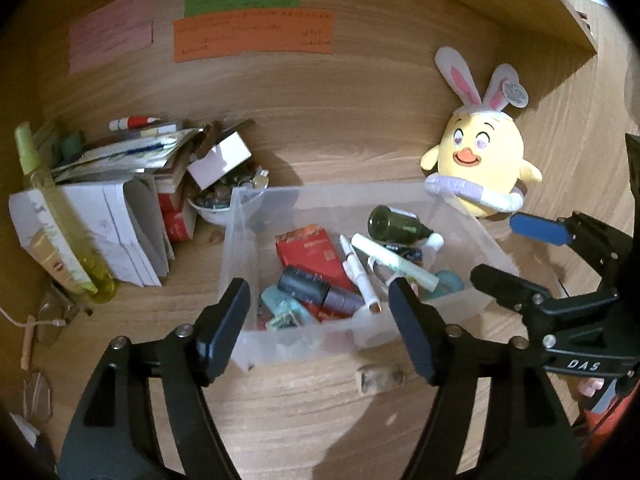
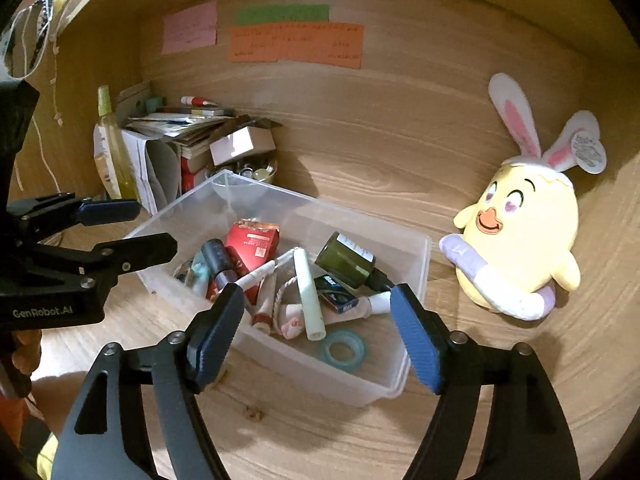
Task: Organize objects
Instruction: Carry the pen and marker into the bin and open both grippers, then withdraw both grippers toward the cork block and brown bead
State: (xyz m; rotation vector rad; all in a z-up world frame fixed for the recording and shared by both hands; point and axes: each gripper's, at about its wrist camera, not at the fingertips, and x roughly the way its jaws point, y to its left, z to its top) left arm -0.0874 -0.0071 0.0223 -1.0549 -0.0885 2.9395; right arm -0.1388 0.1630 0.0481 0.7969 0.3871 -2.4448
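Observation:
A clear plastic bin (image 1: 238, 240) (image 2: 320, 372) stands on the wooden desk. It holds a red carton (image 1: 308, 252) (image 2: 254, 246), a dark green bottle (image 1: 396, 226) (image 2: 348, 258), a white pen (image 1: 358, 272), a pale green tube (image 2: 308, 296), a teal tape roll (image 2: 342, 350) and other small items. My left gripper (image 1: 320, 332) (image 2: 132, 230) hovers open just before the bin's near wall, with nothing between its pads. My right gripper (image 2: 316, 336) (image 1: 520, 258) is open too, at the bin's right end, gripping nothing.
A yellow chick plush with bunny ears (image 1: 482, 160) (image 2: 528, 232) leans on the back panel right of the bin. Left of it are stacked books and papers (image 1: 120, 216), a yellow-green spray bottle (image 1: 56, 216), a bowl of trinkets (image 1: 228, 196) and glasses (image 1: 52, 320). A small lump (image 1: 376, 378) lies in front.

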